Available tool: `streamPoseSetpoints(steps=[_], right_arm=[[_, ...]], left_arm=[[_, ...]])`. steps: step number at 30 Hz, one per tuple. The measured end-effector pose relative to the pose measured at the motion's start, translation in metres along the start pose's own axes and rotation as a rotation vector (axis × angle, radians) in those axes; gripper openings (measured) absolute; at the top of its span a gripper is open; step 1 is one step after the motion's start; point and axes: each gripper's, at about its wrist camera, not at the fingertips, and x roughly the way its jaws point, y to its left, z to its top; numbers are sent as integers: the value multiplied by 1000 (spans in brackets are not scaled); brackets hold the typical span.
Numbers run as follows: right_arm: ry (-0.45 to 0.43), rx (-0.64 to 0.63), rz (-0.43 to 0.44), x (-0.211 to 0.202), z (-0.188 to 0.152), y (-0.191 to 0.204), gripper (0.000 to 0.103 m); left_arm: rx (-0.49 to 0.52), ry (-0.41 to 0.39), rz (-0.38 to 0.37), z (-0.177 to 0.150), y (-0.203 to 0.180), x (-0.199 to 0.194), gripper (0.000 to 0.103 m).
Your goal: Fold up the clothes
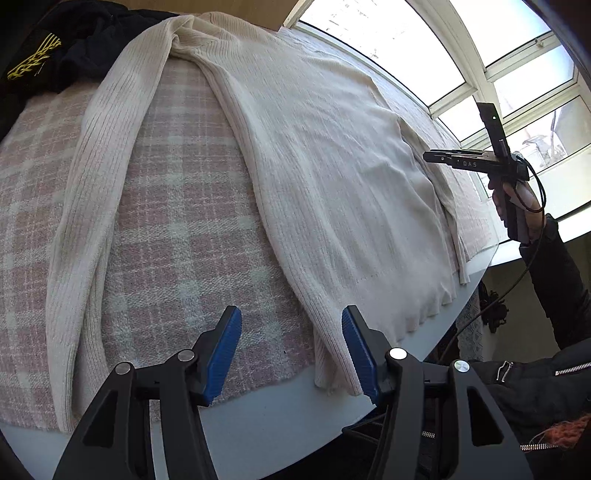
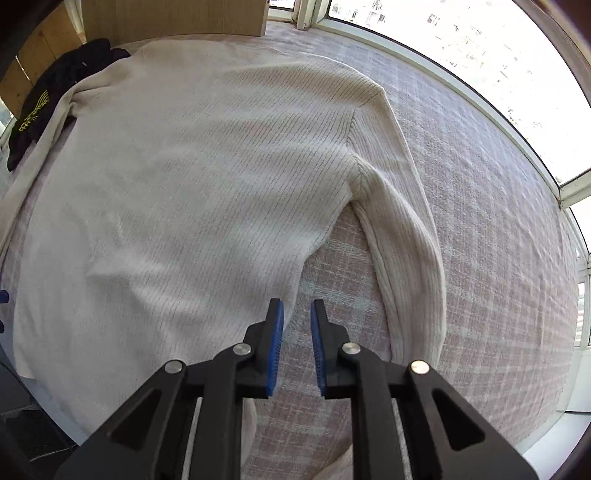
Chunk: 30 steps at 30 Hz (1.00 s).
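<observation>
A cream ribbed sweater (image 1: 314, 166) lies spread flat on a pink plaid blanket (image 1: 192, 229). One sleeve (image 1: 92, 184) runs down the left, away from the body. My left gripper (image 1: 291, 321) hovers open over the blanket at the sweater's near hem corner, with nothing between its blue pads. In the right wrist view the sweater (image 2: 166, 184) fills the left and its other sleeve (image 2: 399, 240) curves down the right. My right gripper (image 2: 297, 314) hangs above the blanket between body and sleeve, its jaws a narrow gap apart and empty.
A black garment with yellow print (image 1: 44, 48) is heaped at the far left corner, also in the right wrist view (image 2: 44, 96). The grey table edge (image 1: 258, 417) runs along the near side. Windows (image 2: 480, 55) line the far right. A cardboard box (image 2: 173, 18) stands at the back.
</observation>
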Motion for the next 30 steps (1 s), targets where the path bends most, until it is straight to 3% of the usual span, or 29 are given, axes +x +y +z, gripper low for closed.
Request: streamPoseSetpoints(steps=[3,6,11,15,17,20,25,28,30], right_arm=[[-16,-60,87,1,24,43,49],[-19,-174,236,26,40,119,48],[58,-432,139,83,44,200,46],[40,-477,202,68,31,230,46],[12,-508,221,57,26,248,46],[-44,-567,200,58,24,273,46],[8,-571,101,74,19,263,46],[76,-472,62,73,22,233,46],[65,-423,73,63,26,229,46]], left_arm=[[6,-1,-8,-3,0,0,55],[26,7,-26,-7,-3,1,55],[150,64,20,-22,-14,3,55],[276,127,92,-30,-26,5,55],[298,132,135,-27,-25,2,55],[279,105,137,-16,-16,-10,55],[292,100,162,-7,-9,-20,55],[286,93,160,-7,-3,-22,55],[281,85,155,-7,0,-22,55]])
